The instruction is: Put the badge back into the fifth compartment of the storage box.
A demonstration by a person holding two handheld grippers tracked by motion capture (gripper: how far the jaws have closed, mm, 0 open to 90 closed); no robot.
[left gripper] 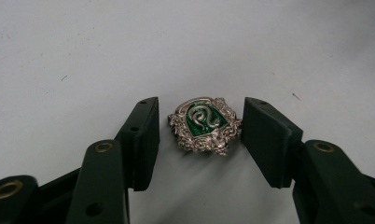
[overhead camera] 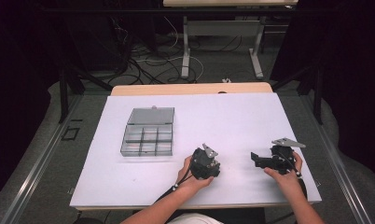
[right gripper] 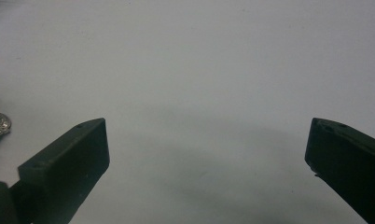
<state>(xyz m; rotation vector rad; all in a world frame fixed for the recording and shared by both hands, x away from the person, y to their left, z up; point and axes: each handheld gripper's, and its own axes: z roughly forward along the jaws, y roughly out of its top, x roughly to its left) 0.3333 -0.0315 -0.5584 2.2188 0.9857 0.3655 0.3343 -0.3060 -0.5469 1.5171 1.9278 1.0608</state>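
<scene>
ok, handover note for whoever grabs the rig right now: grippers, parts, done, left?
Left gripper: open, jaws low on the white table cover, one on each side of the green and silver crest badge. The right pad looks to be at the badge's edge; the left pad has a small gap. Not gripped yet.
Right gripper: open wide, nothing between its jaws, held over bare cover to the right.
Compartment box: far left of the cover, lid open. I cannot tell if anything is inside.
Done: left gripper lined up on the badge.
Left: probably close on the badge, lift it and carry it to the box.
</scene>
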